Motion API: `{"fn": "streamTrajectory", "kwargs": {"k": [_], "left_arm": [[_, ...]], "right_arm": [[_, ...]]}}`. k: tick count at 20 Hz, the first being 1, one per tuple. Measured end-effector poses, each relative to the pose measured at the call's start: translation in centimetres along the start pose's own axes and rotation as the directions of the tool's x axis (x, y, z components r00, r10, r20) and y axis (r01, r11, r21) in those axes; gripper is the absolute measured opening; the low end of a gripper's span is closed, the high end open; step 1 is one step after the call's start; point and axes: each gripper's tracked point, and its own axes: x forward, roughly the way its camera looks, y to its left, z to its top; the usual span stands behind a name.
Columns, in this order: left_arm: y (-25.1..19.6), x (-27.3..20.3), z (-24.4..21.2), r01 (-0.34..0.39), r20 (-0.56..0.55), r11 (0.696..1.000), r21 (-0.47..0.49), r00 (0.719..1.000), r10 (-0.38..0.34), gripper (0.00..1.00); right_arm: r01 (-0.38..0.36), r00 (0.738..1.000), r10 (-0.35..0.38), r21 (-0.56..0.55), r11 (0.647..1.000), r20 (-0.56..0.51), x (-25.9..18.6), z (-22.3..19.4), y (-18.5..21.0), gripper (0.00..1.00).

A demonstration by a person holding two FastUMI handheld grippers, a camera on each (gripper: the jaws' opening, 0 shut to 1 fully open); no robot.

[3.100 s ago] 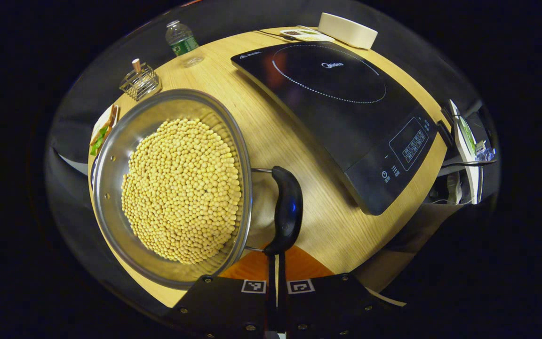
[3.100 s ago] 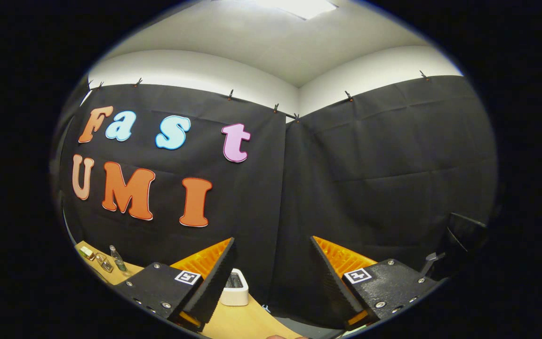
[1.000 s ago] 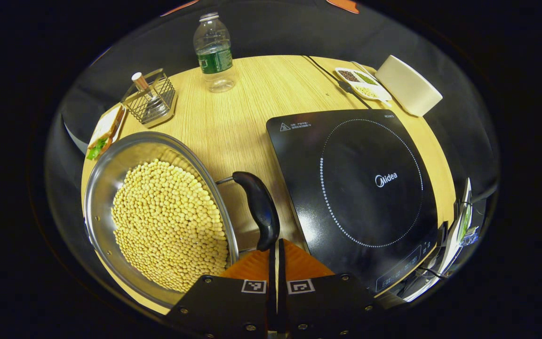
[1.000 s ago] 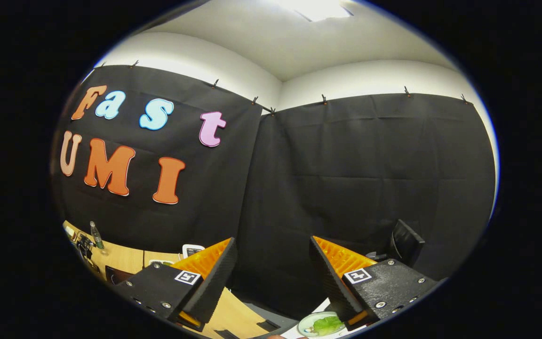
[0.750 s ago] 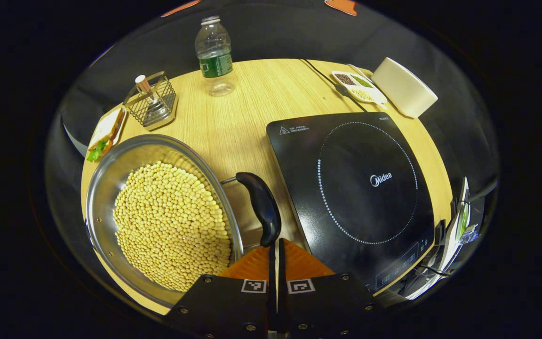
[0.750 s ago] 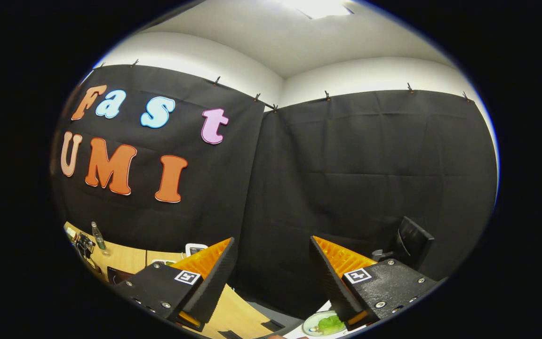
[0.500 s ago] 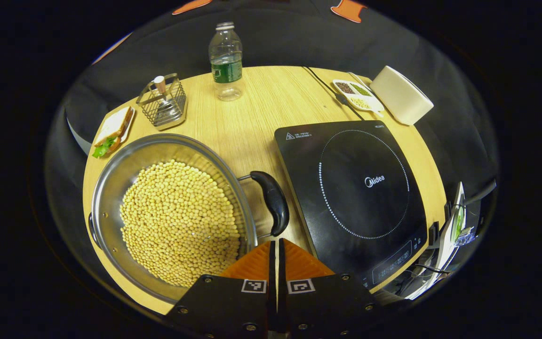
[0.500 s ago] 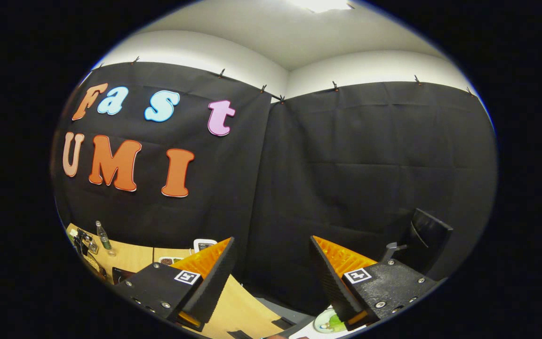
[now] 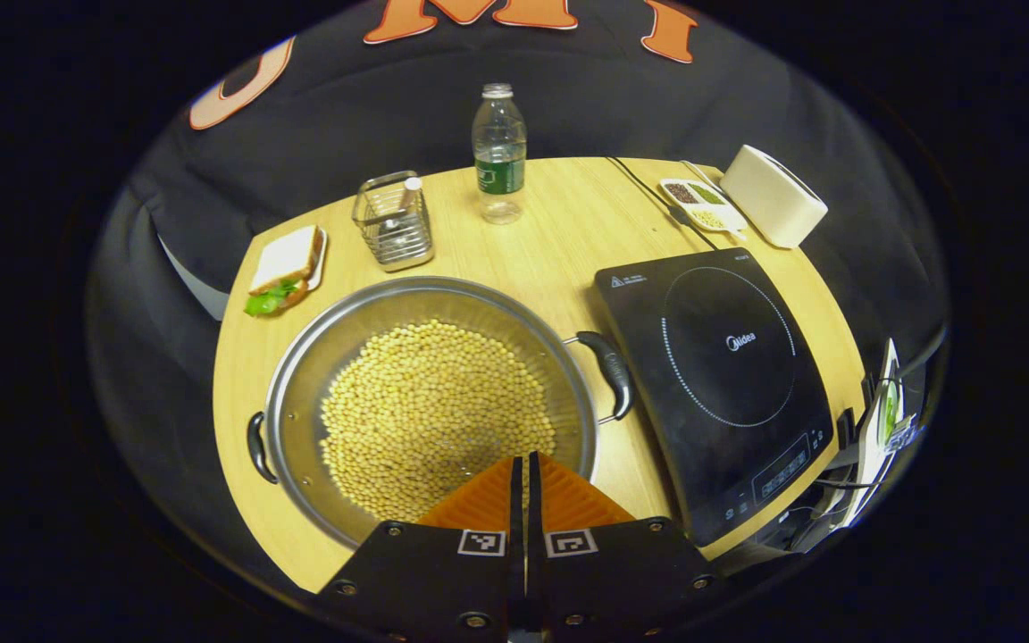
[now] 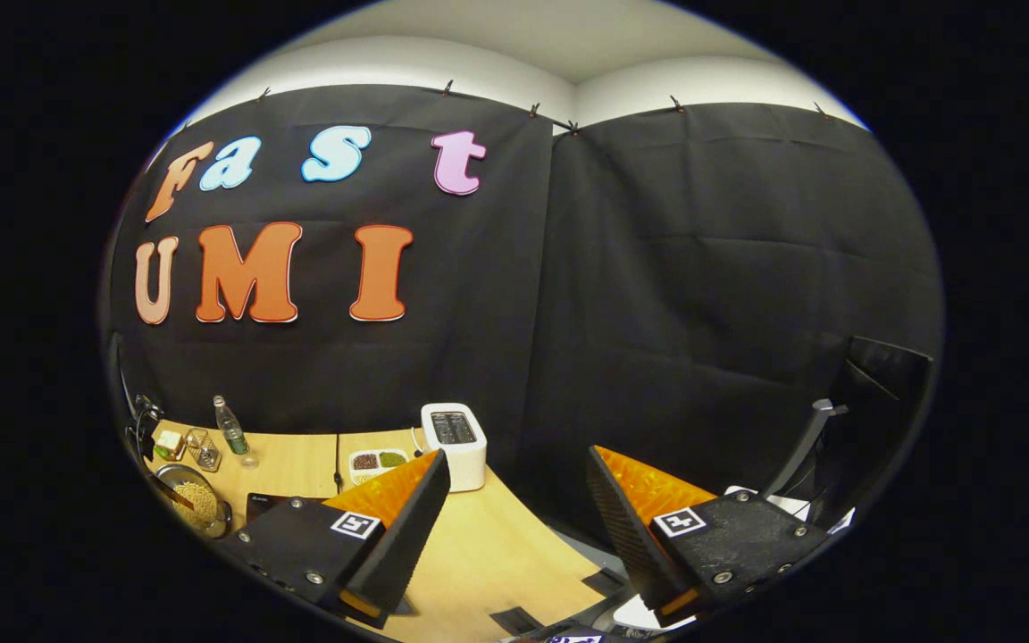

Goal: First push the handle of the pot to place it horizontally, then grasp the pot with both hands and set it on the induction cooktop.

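- Seemingly the handle-pushing step is done: the pot [image 9: 430, 402], full of yellow beans, sits on the table [image 9: 550, 259] with its two black handles out to the sides, one handle [image 9: 613, 375] pointing toward the induction cooktop [image 9: 720, 375] and the other handle [image 9: 255, 446] on the far side.
- Just beside the cooktop's near edge, the pot is not yet on it; the ringed cooking zone is bare.
- At the bottom of the left gripper view, the left claw [image 9: 526, 473] has its orange fingers pressed together, holding nothing, above the pot's near rim.
- Facing the booth wall, the right claw [image 10: 514, 500] has its fingers spread wide, well apart from the pot [image 10: 197, 505], which shows small at the left.
- What remains, I judge: each claw takes a handle, then both lift and set the pot on the cooktop.
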Motion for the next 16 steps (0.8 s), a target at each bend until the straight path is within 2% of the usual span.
{"fn": "streamTrajectory", "kwargs": {"k": [2,4,7,9,10,11,16], "left_arm": [[2.0,-0.4,0.1,-0.024,0.017,1.000,-0.019,1.000,0.025,0.02],[3.2,-1.1,-0.1,-0.017,0.028,0.999,-0.042,0.999,0.018,0.03],[6.1,-1.3,-0.7,-0.020,0.040,0.999,-0.047,0.999,0.022,0.11],[7.7,-1.9,-1.1,-0.023,0.052,0.999,-0.046,0.998,0.025,0.15],[8.3,-2.2,-1.3,-0.020,0.059,0.999,-0.048,0.998,0.023,0.22],[8.9,-2.3,-1.3,-0.017,0.066,0.999,-0.051,0.998,0.020,0.23],[11.4,-3.0,-2.1,0.009,0.105,0.998,-0.065,0.995,-0.002,0.55]], "right_arm": [[-0.030,0.999,0.031,0.029,0.999,-0.044,0.0,-1.6,2.1,0.95],[-0.067,0.991,0.073,0.055,0.996,-0.109,-0.4,-3.9,5.0,0.95],[-0.145,0.968,0.159,0.086,0.986,-0.194,-0.9,-6.8,10.9,0.95],[-0.210,0.944,0.225,0.088,0.974,-0.242,-1.5,-9.0,15.5,0.96],[-0.238,0.931,0.252,0.085,0.968,-0.263,-1.9,-10.0,17.7,0.96],[-0.271,0.917,0.283,0.083,0.959,-0.280,-2.3,-11.0,19.7,0.96],[-0.420,0.826,0.419,0.084,0.904,-0.377,-3.6,-15.3,30.1,0.96]]}}
